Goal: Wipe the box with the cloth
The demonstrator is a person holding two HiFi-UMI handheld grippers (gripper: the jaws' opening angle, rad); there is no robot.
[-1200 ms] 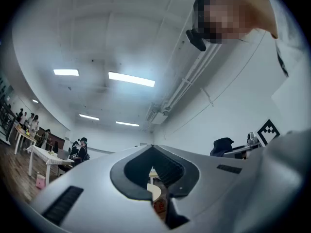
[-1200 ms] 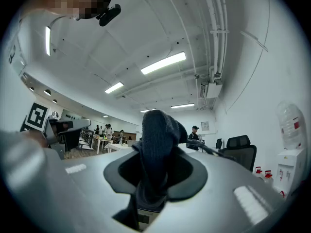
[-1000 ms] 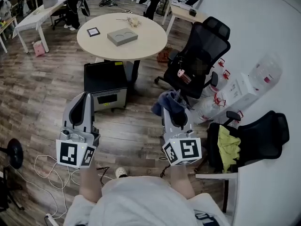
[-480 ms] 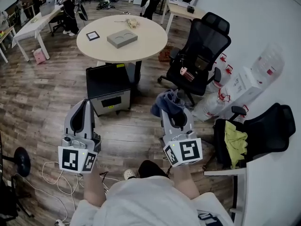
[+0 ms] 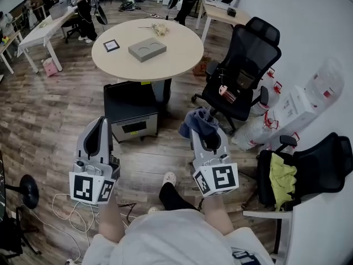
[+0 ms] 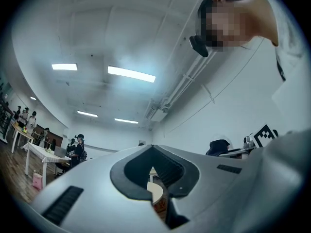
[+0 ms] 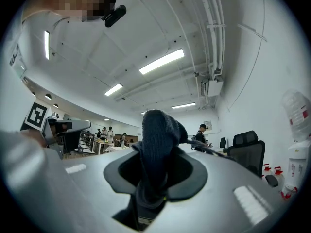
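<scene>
In the right hand-held gripper, cloth clenched, box well ahead on table, left hand-held gripper closed.

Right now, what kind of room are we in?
Most likely an open-plan office or lab workspace: a round meeting table, black office chairs beside it, and white desks with people standing at the far end, all on wood flooring.

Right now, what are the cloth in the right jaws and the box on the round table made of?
Cloth: dark blue knit fabric, matte; fuzzy ribbed surface, limp folds. Box: grey, matte, two round recesses; cardboard or plastic, too small to tell.
</scene>
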